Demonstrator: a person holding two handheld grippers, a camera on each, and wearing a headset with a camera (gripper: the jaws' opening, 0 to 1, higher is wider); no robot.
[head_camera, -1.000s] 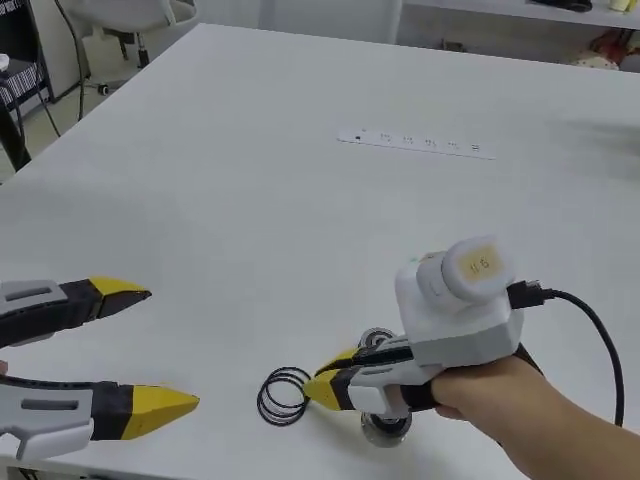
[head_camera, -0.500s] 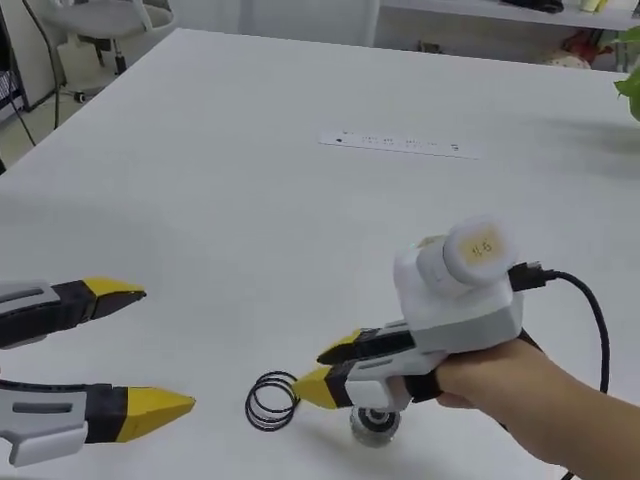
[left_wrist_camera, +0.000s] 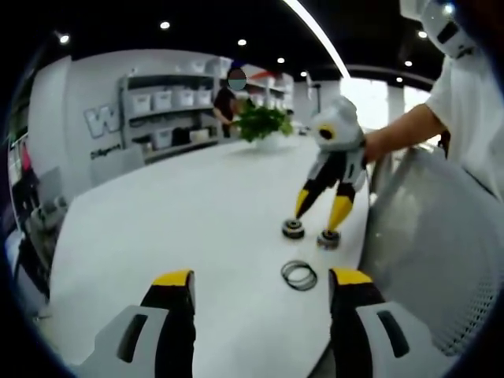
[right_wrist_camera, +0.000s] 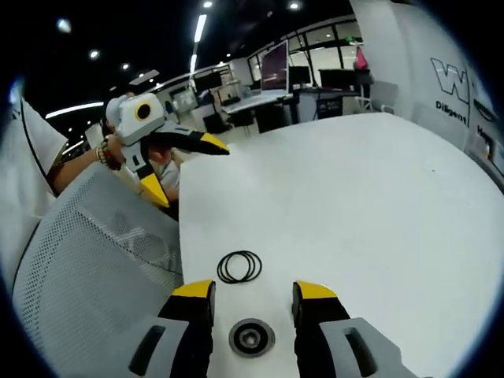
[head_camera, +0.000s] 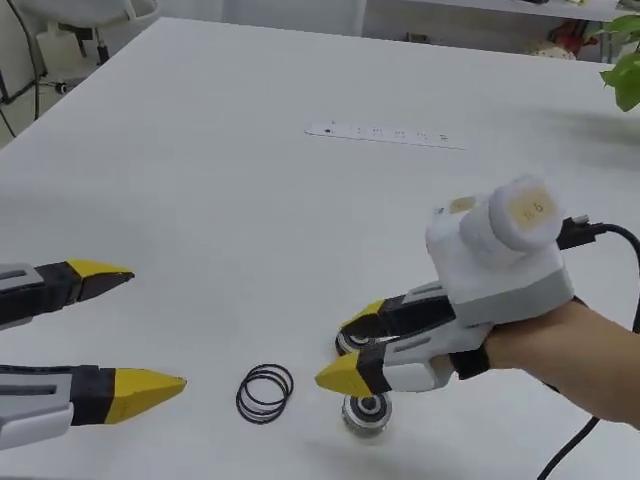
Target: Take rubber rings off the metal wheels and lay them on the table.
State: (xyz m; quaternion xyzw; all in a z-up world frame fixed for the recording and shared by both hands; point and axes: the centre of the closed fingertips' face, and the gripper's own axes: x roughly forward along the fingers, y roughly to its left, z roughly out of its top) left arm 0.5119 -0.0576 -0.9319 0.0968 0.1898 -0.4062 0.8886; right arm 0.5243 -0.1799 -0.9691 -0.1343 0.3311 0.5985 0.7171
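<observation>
A small bunch of black rubber rings (head_camera: 264,391) lies flat on the white table (head_camera: 250,180). Two metal wheels stand just right of it, one nearer me (head_camera: 366,412) and one behind (head_camera: 352,342). My right gripper (head_camera: 333,352) hovers open over the wheels, its yellow tips pointing left and holding nothing. In the right gripper view a wheel (right_wrist_camera: 251,337) sits between the open jaws (right_wrist_camera: 253,291), with the rings (right_wrist_camera: 239,266) ahead. My left gripper (head_camera: 148,330) stands open at the left, apart from the rings (left_wrist_camera: 298,274) and wheels (left_wrist_camera: 293,228).
A white power strip (head_camera: 385,135) lies far back on the table. A green plant (head_camera: 625,70) stands at the far right edge. A mesh chair back (left_wrist_camera: 425,236) sits close beside the table's near edge. A person stands by shelves far behind.
The right gripper has drawn back to the right and up, away from the rings, which stay on the table. Both wheels now show. The head camera has shifted.
</observation>
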